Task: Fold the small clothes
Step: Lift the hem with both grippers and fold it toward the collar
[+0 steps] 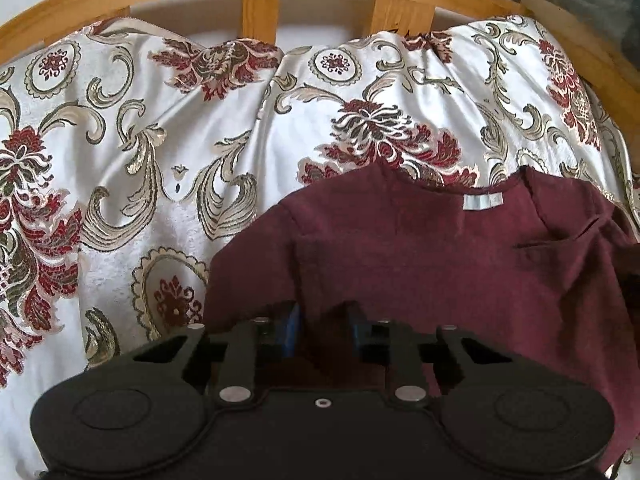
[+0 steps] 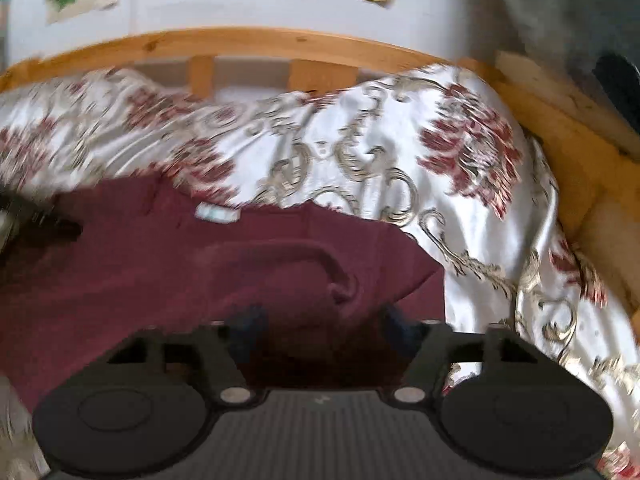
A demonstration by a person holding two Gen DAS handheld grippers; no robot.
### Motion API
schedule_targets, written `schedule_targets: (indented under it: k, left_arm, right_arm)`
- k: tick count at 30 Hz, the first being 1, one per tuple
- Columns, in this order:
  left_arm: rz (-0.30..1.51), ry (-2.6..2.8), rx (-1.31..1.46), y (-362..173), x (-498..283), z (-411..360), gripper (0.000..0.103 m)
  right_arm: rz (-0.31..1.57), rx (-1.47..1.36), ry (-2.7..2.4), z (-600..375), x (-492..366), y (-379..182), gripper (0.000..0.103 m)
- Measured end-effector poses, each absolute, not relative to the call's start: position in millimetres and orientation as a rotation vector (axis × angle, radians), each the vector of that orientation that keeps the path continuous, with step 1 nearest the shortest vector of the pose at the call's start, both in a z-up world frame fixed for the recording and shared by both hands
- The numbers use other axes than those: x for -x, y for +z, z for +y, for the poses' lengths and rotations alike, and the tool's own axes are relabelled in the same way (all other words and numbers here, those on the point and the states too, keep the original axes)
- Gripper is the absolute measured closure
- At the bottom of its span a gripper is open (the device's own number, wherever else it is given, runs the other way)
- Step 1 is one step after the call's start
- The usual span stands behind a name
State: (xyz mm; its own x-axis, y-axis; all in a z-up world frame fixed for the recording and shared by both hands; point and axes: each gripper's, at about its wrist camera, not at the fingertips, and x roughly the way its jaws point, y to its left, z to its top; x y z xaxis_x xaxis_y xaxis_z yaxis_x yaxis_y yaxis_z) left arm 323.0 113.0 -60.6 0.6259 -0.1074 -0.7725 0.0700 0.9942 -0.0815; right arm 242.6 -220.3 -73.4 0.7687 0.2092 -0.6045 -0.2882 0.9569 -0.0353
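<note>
Maroon shirt (image 1: 440, 248) lies flat on bedspread (image 1: 140, 200) | left gripper (image 1: 324, 320) and right gripper (image 2: 320, 320) both spread over hem | advice: pinch both layers evenly, then fold toward collar.

Open bedspread to the left of the shirt, wooden rail closing off the far edge

The maroon shirt (image 1: 440, 248) covers the near right part of the bed; the patterned bedspread (image 1: 140, 140) to its left and beyond its collar lies bare, only creased. The wooden headboard (image 1: 260, 12) with upright slats blocks the far edge. A wooden side rail (image 2: 560, 148) blocks the right edge, where the bedspread bunches up.
</note>
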Motion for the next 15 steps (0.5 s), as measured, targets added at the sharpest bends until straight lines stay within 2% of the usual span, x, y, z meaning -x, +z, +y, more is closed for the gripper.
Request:
schedule_targets:
  k: [1, 3, 5, 10, 15]
  left_arm:
    - [0.883, -0.103, 0.038, -60.3, -322.7, 112.4, 0.082]
    - [0.877, -0.104, 0.034, -60.9, -322.8, 112.3, 0.095]
    - [0.869, -0.103, 0.058, -61.0, -322.7, 114.5, 0.098]
    - [0.819, -0.066, 0.039, -49.3, -313.3, 110.5, 0.099]
    - [0.663, -0.026, 0.022, -11.8, -292.0, 107.1, 0.099]
  right_arm:
    - [0.646, 0.104, 0.268, -221.7, -247.5, -72.9, 0.053]
    - [0.646, 0.085, 0.248, -221.5, -252.5, -72.0, 0.071]
    - [0.632, 0.098, 0.234, -221.4, -254.1, -71.1, 0.08]
    - [0.558, 0.243, 0.182, -212.8, -244.8, -66.5, 0.089]
    - [0.341, 0.527, 0.082, -187.7, -230.0, -58.9, 0.091]
